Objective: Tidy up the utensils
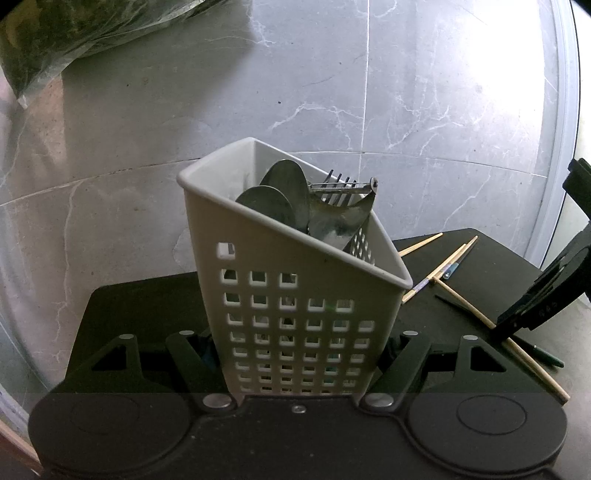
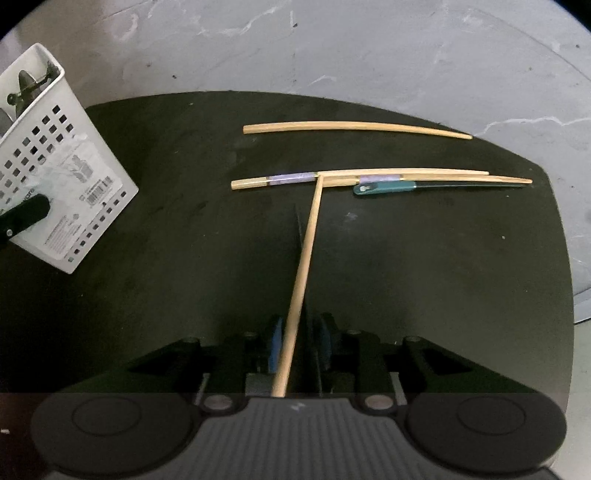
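My left gripper (image 1: 295, 354) is shut on a white perforated utensil caddy (image 1: 295, 314), one finger on each side wall, and the caddy leans tilted on the black mat (image 1: 147, 306). Spoons (image 1: 284, 199) and a fork (image 1: 340, 188) stand inside it. In the right wrist view the caddy (image 2: 55, 184) is at the left. My right gripper (image 2: 301, 326) is open around a plain wooden chopstick (image 2: 310, 240), with a gap beside the right pad. The chopstick's far end meets a purple-banded chopstick (image 2: 291, 179). The right gripper (image 1: 517, 317) also shows at the left wrist view's right edge.
On the mat (image 2: 184, 258) lie another plain chopstick (image 2: 354, 127), a second purple-banded chopstick (image 2: 443, 180) and a teal-handled utensil (image 2: 388, 186). Grey marble tiles (image 1: 406, 92) surround the mat. A plastic bag of greens (image 1: 74, 33) sits at the far left.
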Demonstrator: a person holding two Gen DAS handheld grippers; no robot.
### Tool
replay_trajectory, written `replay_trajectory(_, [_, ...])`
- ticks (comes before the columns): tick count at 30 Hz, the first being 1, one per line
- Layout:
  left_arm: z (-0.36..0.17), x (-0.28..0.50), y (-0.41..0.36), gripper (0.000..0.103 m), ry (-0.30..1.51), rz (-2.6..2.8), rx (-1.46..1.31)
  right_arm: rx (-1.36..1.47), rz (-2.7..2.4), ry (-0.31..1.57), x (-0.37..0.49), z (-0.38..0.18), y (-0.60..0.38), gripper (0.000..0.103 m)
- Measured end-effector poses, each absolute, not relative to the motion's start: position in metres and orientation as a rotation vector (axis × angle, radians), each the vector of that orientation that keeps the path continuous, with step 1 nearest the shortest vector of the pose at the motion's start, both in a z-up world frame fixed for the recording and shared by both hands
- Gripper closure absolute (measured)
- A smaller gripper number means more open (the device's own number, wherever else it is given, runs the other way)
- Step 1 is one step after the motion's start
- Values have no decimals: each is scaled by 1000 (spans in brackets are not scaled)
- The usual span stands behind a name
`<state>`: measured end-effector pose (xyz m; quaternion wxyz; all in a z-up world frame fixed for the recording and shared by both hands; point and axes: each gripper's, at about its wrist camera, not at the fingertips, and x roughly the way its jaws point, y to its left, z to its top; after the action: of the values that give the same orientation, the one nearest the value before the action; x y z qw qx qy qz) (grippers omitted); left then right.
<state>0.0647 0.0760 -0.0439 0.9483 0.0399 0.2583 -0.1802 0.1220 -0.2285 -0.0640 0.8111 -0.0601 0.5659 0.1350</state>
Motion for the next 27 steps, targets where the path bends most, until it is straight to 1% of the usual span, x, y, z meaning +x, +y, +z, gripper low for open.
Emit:
replay_trajectory(1, [-44,65,76,27,526,-366,82,-158,300,1213,123,-65,-226,84])
replay_trajectory(2, [-44,65,76,27,526,-366,82,-164,317,1221,124,-65,-225,95])
replay_trajectory(3, [-44,65,76,27,526,-366,81,-140,325,1236,124,-65,-227,97])
replay_trajectory(6, [-45,65,76,27,522,-365,81,-96,350,1258,127,-66,-233,97])
replay_trajectory(10, [-47,64,75,27,523,-361,82,-127,349,1241,124,-65,-228,98])
replay_trajectory(27, [-46,65,75,27,524,-361,84,16,328,1182,107,-58,-240,98])
